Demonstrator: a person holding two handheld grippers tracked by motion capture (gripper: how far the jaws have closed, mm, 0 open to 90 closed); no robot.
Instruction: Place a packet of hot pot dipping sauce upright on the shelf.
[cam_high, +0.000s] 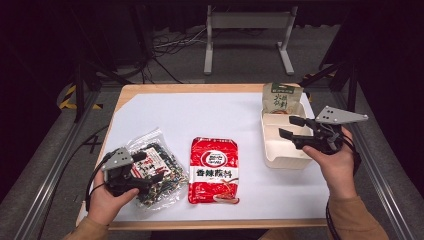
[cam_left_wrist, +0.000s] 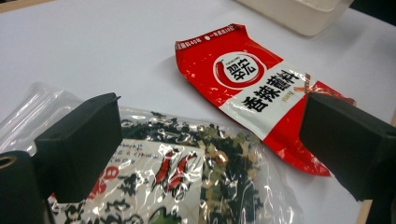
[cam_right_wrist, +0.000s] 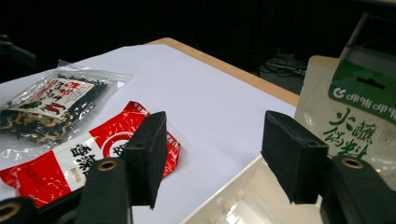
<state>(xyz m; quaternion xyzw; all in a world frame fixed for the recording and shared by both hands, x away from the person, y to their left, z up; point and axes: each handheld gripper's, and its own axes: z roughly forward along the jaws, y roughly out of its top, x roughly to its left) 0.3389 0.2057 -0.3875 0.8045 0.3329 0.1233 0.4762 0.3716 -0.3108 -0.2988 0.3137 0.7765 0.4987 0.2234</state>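
Left tool (cam_high: 142, 172) released over clear bag (cam_left_wrist: 187, 182); slick film may slip when pinched. Right tool (cam_high: 292, 127) released above tray (cam_high: 285, 160); could knock it.

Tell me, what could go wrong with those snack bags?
The left gripper hovers open over the clear bag; its slick, crinkly film might slip from the fingers. The red packet lies close beside it and could get nudged. The green pouch leans at the box edge and might tip.
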